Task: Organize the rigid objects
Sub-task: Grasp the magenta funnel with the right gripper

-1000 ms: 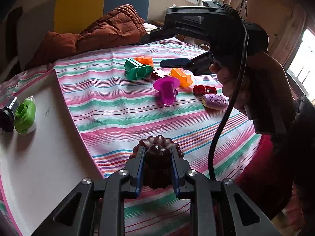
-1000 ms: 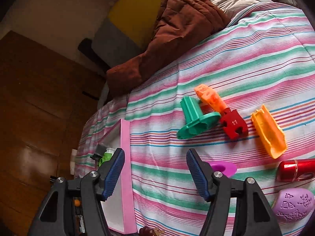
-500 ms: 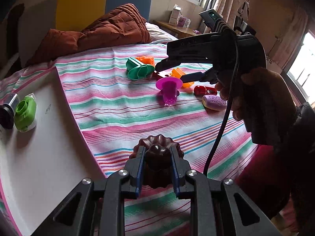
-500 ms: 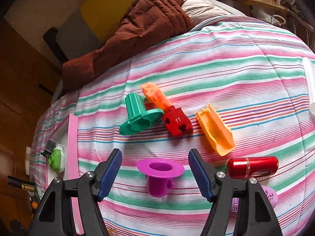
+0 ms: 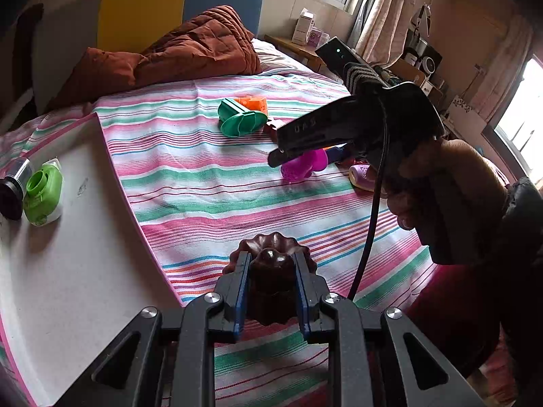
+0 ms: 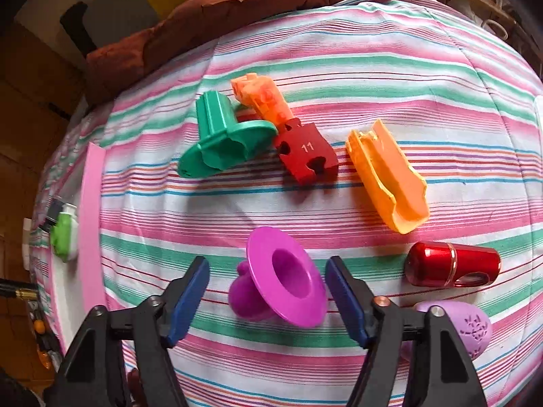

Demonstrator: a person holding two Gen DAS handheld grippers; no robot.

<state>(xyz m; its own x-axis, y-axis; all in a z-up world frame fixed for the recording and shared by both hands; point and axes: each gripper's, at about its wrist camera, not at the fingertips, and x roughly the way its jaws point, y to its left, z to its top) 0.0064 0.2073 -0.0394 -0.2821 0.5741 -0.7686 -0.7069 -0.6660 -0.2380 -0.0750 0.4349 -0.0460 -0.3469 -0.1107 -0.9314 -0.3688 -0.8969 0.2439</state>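
My left gripper [image 5: 271, 271] is shut on a dark brown fluted mould [image 5: 271, 273], held over the striped bedcover beside the white tray [image 5: 68, 271]. My right gripper [image 6: 268, 291] is open, its blue pads on either side of a magenta flanged cup [image 6: 281, 278] lying on the cover; it also shows in the left wrist view [image 5: 305, 156] above that cup [image 5: 298, 168]. Beyond lie a green flanged piece [image 6: 220, 142], an orange block [image 6: 261, 98], a red block marked 11 [image 6: 305, 156], an orange scoop [image 6: 387, 176], a red capsule [image 6: 448, 264] and a purple egg [image 6: 471, 325].
The white tray with a pink rim [image 6: 91, 220] holds a green-and-white piece [image 5: 42, 193] and a dark cylinder [image 5: 13, 190]. A brown quilt [image 5: 190, 51] lies at the head of the bed. The right gripper's cable [image 5: 370, 224] hangs near the left gripper.
The right gripper has swung down and forward over the bed until its open jaws bracket the magenta cup. The left gripper has stayed put, still holding the brown mould.
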